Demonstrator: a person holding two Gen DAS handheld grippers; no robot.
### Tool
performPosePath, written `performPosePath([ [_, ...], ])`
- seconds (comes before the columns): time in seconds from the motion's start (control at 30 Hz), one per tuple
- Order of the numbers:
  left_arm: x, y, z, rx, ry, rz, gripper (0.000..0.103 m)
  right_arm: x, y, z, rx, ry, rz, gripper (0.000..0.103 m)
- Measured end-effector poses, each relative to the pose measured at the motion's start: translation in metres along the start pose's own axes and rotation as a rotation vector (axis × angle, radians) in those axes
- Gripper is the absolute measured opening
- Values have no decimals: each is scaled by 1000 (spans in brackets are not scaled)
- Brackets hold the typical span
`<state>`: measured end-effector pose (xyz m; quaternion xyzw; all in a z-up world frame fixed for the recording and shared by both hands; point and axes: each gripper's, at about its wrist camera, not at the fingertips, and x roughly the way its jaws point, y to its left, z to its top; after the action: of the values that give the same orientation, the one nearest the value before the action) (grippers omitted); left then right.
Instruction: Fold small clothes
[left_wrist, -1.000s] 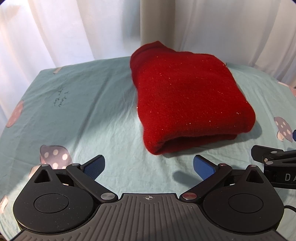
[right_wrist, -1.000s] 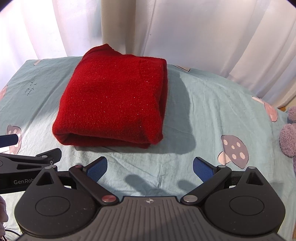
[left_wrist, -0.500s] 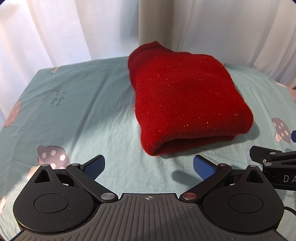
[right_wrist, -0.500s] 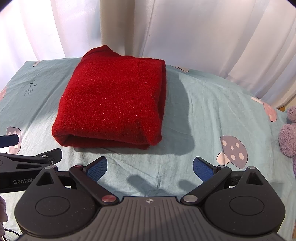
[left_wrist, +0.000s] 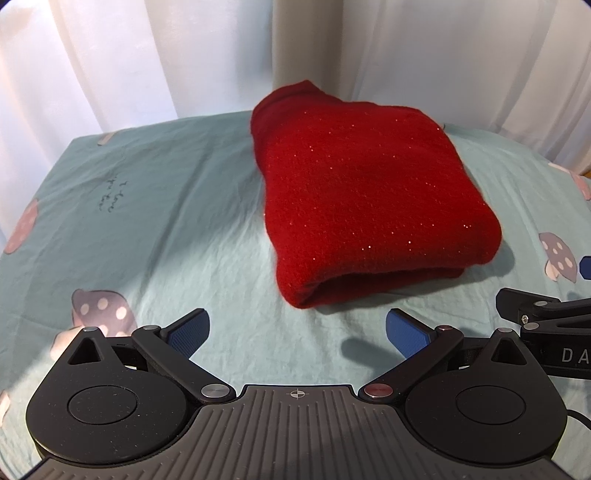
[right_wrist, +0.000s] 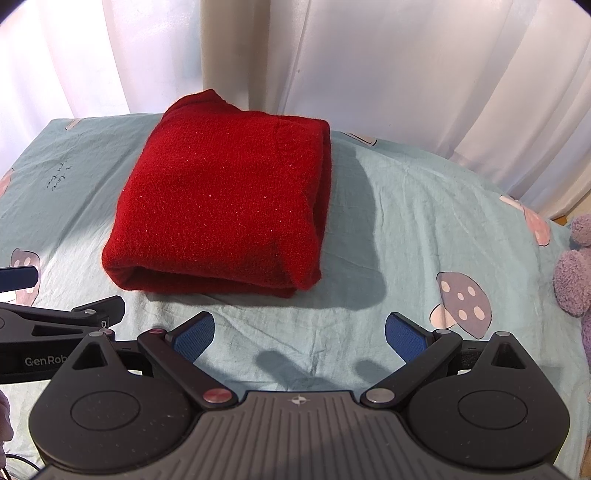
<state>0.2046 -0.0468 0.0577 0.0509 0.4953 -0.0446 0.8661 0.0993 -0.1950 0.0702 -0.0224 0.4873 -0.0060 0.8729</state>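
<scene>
A red knitted garment (left_wrist: 369, 199) lies folded into a thick rectangle on the teal mushroom-print sheet (left_wrist: 166, 206); it also shows in the right wrist view (right_wrist: 221, 199). My left gripper (left_wrist: 297, 332) is open and empty, hovering just in front of the garment's near fold, not touching it. My right gripper (right_wrist: 299, 334) is open and empty, also in front of the near fold. Each gripper's black body shows at the side edge of the other's view.
White curtains (left_wrist: 129, 55) hang behind the table's far edge. A purple plush toy (right_wrist: 576, 273) sits at the right edge. Bare sheet lies to the left of the garment (left_wrist: 129, 206) and to its right (right_wrist: 424, 229).
Both grippers have drawn back slightly and tilted up; the garment sits a little lower and farther in both views. It has not moved on the sheet. Both jaws stay open.
</scene>
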Motion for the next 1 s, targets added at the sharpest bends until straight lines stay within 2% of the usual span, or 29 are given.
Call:
performPosePath([
  [1.0, 2, -2, -1, 12, 9, 16, 103, 1, 2, 1, -15, -4, -19, 99],
])
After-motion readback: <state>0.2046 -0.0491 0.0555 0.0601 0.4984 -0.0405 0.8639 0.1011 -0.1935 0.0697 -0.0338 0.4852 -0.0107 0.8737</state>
